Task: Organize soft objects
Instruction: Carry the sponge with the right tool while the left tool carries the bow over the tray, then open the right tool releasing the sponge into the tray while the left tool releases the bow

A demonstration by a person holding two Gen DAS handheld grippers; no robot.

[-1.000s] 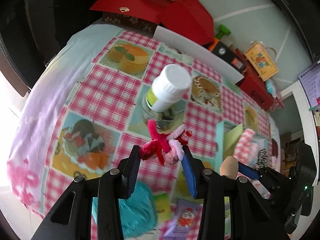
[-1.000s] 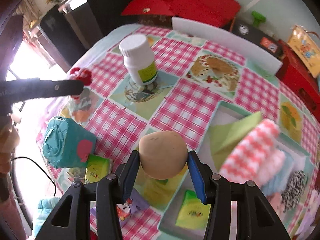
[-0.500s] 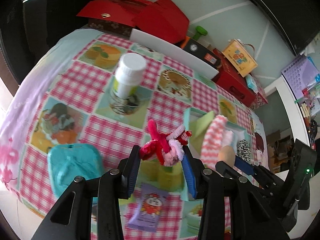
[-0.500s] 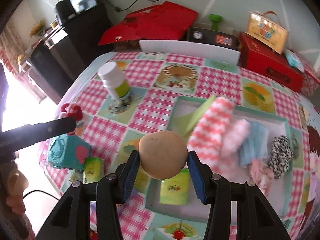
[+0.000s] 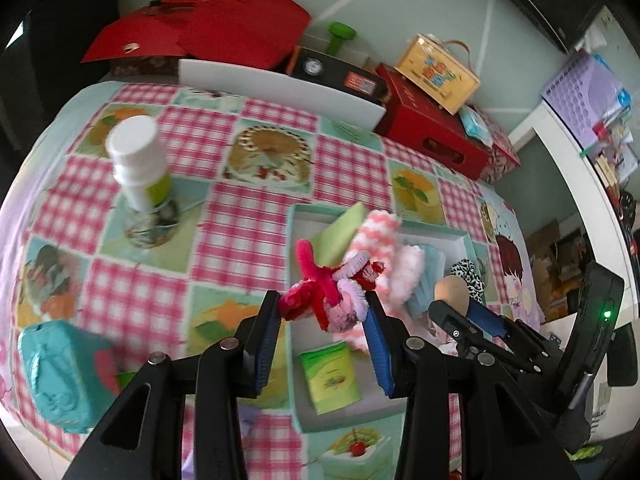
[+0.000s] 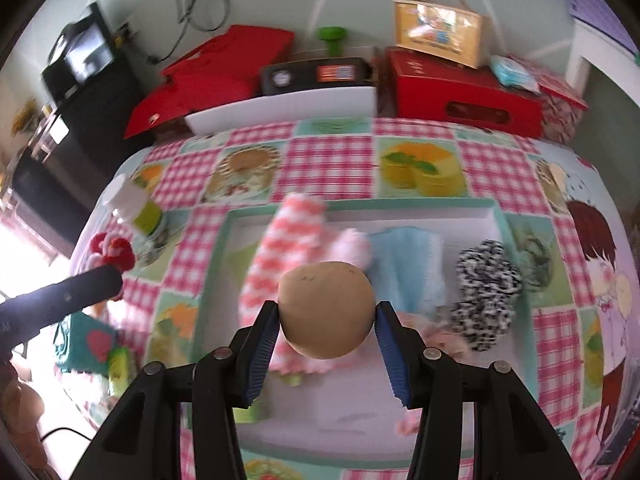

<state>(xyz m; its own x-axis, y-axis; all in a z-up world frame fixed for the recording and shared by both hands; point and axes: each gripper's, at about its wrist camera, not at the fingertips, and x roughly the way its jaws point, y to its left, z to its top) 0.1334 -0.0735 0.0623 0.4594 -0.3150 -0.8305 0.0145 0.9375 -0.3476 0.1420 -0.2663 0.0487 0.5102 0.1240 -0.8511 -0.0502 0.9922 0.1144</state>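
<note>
While both tools hang above the checked tablecloth (image 5: 240, 240), the left gripper (image 5: 322, 316) is clamped on a tangle of red and pink pipe cleaners (image 5: 332, 292), its blue pads (image 5: 266, 344) pressing the bundle from either side. To its right, the right gripper (image 6: 327, 322) pinches a tan foam ball (image 6: 326, 308) between its own pads, and in the left view that ball (image 5: 452, 294) shows just past the neighbouring tool.

Below and just ahead of both lies a shallow teal-rimmed tray (image 6: 214, 256). Inside it sit a pink-and-white fluffy cloth (image 6: 280, 256), a light blue cloth (image 6: 408, 264), a black-and-white scrunchie (image 6: 486, 292), a green sponge (image 5: 340, 234) leaning upright at the far left corner, and a green packet (image 5: 330, 376) flat on the near floor.

Left of the tray, a teal box (image 5: 64, 376) rests at the table's near edge, blurred. Farther off stands a white bottle (image 5: 138, 164) with a green label. Beyond the table's far edge are a white board (image 5: 280, 90), red boxes (image 5: 432, 140) and a yellow case (image 5: 438, 74).
</note>
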